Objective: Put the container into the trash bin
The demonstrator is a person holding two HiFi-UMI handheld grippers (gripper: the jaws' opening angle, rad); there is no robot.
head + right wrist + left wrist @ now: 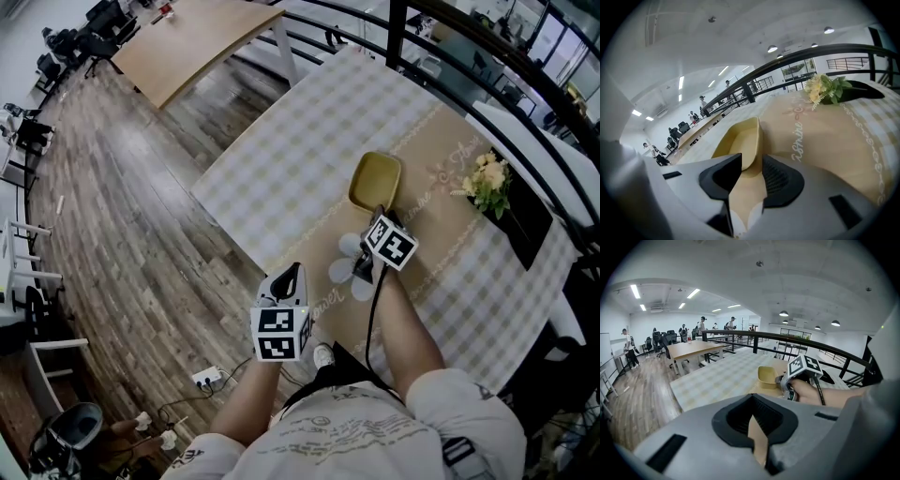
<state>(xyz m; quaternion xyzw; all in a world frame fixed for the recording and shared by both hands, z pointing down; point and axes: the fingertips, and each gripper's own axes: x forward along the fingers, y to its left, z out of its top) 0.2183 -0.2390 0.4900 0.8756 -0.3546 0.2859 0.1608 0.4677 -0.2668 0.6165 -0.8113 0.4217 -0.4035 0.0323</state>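
A yellow oblong container [375, 181] lies on the tan runner of the checked table [281, 178]; it also shows in the left gripper view [766, 377]. My right gripper [379, 212] reaches its near end. In the right gripper view the jaws [752, 161] stand open, and the container's [738, 140] near corner lies between the pads without being pressed. My left gripper [293, 274] hovers at the table's near edge, apart from the container. Its jaws [751, 398] are shut with nothing in them.
A bunch of pale flowers [489, 183] in a black holder [525, 220] sits on the table's right. A black railing [506, 56] runs behind the table. A wooden table [187, 42] and office chairs stand beyond, with people far off [701, 326].
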